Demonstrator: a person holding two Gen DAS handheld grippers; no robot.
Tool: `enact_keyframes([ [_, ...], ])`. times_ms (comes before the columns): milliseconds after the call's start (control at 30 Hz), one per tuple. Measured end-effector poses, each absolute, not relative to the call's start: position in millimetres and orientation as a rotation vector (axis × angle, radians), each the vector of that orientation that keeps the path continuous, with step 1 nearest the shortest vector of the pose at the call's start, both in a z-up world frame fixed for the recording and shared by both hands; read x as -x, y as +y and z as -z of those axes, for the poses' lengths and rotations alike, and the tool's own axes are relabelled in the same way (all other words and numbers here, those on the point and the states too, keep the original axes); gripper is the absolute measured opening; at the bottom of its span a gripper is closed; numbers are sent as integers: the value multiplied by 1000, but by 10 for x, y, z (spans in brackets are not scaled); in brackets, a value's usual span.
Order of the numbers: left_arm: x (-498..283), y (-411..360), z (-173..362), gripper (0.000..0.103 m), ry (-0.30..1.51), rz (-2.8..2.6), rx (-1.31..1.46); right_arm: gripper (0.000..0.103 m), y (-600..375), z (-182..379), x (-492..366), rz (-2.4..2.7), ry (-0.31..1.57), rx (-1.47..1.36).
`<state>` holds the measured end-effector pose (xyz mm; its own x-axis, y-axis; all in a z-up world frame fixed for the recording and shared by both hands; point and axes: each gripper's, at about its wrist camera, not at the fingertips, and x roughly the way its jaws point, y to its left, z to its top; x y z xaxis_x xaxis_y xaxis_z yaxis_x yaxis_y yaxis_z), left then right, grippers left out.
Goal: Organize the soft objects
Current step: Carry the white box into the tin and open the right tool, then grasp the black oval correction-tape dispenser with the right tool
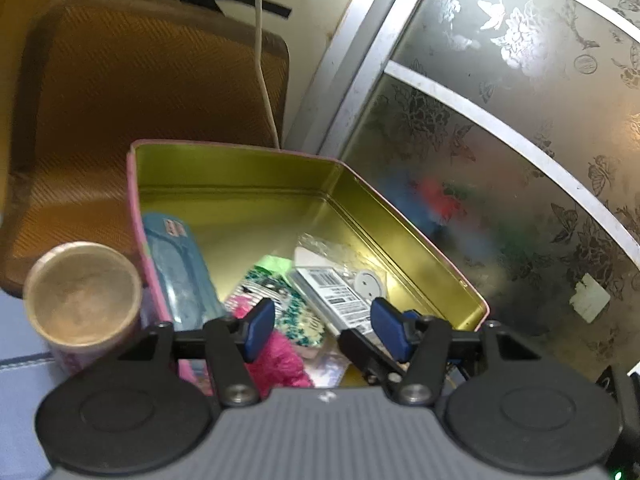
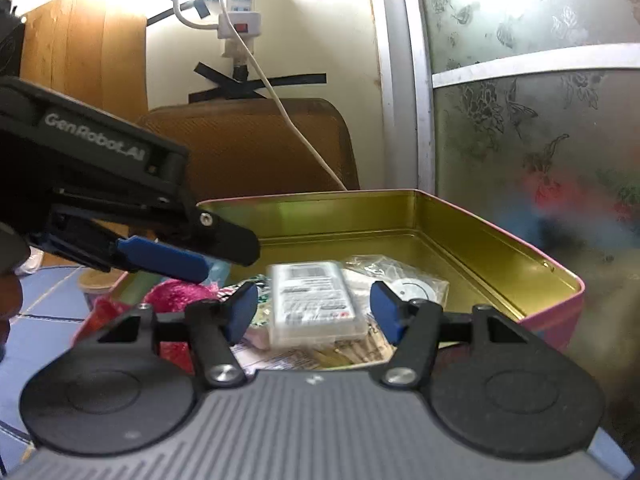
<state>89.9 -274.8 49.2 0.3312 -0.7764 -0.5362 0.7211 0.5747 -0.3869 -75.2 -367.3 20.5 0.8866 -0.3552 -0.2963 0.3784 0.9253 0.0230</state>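
An open tin (image 1: 240, 176) (image 2: 460, 232), gold inside and pink outside, holds a pink fluffy piece (image 1: 280, 356) (image 2: 176, 294), a blue pouch (image 1: 180, 264), a green patterned packet (image 1: 288, 300), a clear barcode box (image 1: 336, 296) (image 2: 316, 300) and a bagged white disc (image 1: 370, 282) (image 2: 412, 290). My left gripper (image 1: 325, 330) hangs open over the tin's near end, just above the pink piece, with nothing between its pads. In the right wrist view its blue pad (image 2: 164, 258) reaches in from the left. My right gripper (image 2: 313, 312) is open. The barcode box lies between its pads, with a small gap on each side.
A round can with a gold lid (image 1: 82, 292) stands against the tin's left wall. A brown mesh chair back (image 1: 140, 100) (image 2: 248, 144) is behind the tin, a frosted flowered door (image 1: 500, 140) (image 2: 540, 120) to its right. A white cable (image 2: 288, 116) hangs from a power strip (image 2: 238, 12).
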Motion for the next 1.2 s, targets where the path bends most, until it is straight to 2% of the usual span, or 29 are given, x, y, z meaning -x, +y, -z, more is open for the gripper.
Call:
enact_keyframes([
  [233, -691, -2152, -715, 59, 667, 992, 137, 65, -3391, -395, 1018, 360, 215, -108],
  [433, -542, -1102, -732, 66, 605, 885, 207, 66, -2944, -546, 1239, 222, 148, -123],
  [500, -555, -721, -672, 66, 609, 807, 231, 70, -2770, -524, 1218, 138, 178, -133],
  [600, -622, -216, -507, 66, 651, 681, 267, 70, -2446, -425, 1061, 17, 274, -127],
  [833, -674, 456, -72, 66, 738, 561, 368, 72, -1645, -268, 623, -183, 455, -1],
  [1067, -646, 772, 58, 67, 742, 556, 463, 85, -1214, -121, 15, -275, 561, 172],
  [1200, -606, 863, 111, 70, 742, 563, 487, 92, -1187, -31, -336, -365, 674, 240],
])
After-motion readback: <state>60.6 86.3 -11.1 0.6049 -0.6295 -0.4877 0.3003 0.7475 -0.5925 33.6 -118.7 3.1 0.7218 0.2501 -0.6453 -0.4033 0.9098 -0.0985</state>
